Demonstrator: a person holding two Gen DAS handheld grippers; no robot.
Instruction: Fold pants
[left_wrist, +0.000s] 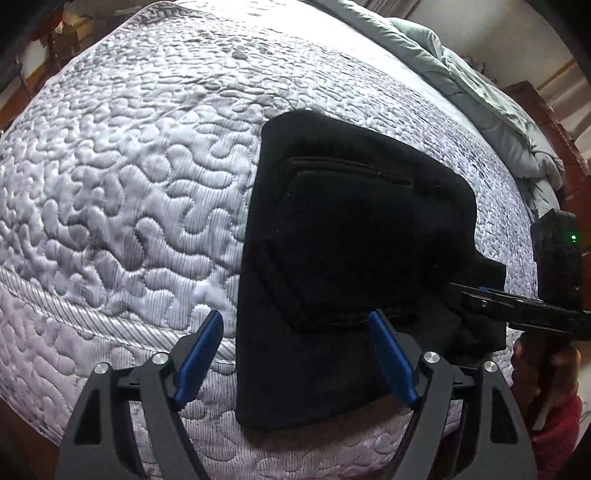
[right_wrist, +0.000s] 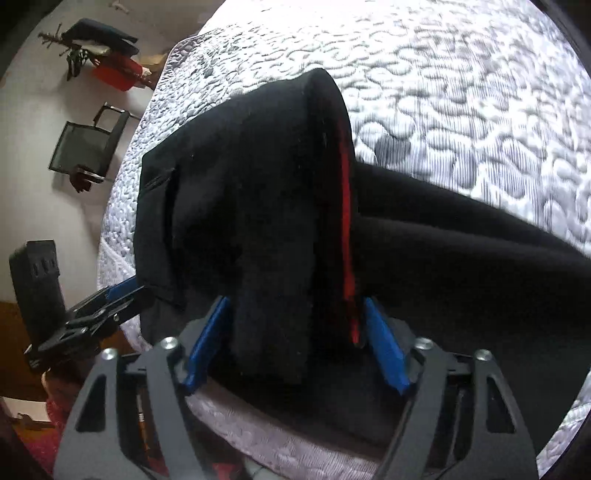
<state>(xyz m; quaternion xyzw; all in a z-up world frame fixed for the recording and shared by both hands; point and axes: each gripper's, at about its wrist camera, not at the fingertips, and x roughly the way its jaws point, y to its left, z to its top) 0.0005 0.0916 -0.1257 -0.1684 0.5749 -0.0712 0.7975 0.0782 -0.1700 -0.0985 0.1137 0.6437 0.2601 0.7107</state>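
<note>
Left claw (left_wrist: 295, 354) spread wide over the folded black pants (left_wrist: 354, 236) on the bed (left_wrist: 110, 184), gripping nothing. Right claw (right_wrist: 295, 343) half open around a raised fold, pads not pressing.

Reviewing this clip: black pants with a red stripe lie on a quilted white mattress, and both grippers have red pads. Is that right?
Not quite. The pads are blue, not red: the left wrist view shows blue pads on the left gripper, and the right wrist view shows the same on the right gripper. The rest holds: black pants with a red stripe lie on the quilted white mattress.
</note>
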